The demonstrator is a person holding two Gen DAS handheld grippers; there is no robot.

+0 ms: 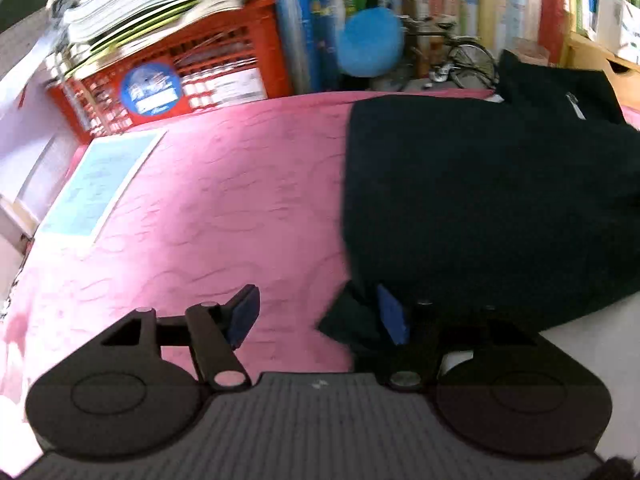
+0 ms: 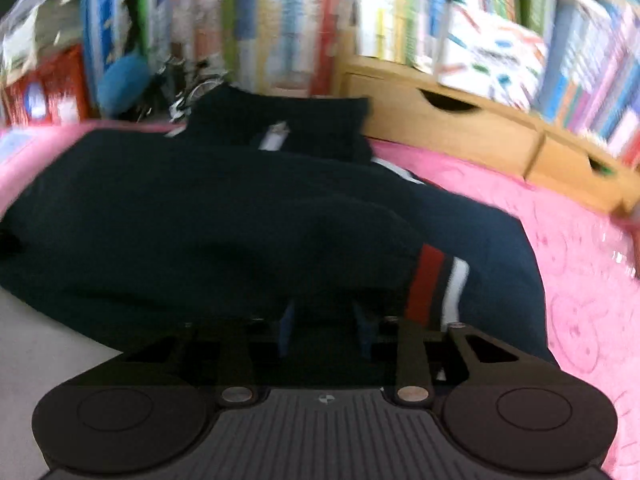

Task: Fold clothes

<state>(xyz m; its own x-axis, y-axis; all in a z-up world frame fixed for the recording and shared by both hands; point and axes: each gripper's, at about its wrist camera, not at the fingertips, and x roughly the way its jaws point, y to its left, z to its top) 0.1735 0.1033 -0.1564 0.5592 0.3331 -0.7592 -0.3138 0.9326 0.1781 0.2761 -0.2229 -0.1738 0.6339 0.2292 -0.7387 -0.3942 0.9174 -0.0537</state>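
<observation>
Dark garment (image 2: 224, 216) folds blurred, indistinct

A pink patterned cover (image 1: 224, 200) is spreading across the surface, catching bright light on its left side. Along its far edge an orange plastic crate (image 1: 172, 76) is sitting at the left corner, bearing a stack of magazines (image 1: 136, 4). Rows of upright books (image 2: 400, 16) are filling the wall behind. Wooden drawers (image 2: 460, 128) are standing along the far right edge. A pale blue sheet (image 1: 100, 184) is lying near the left edge.
</observation>
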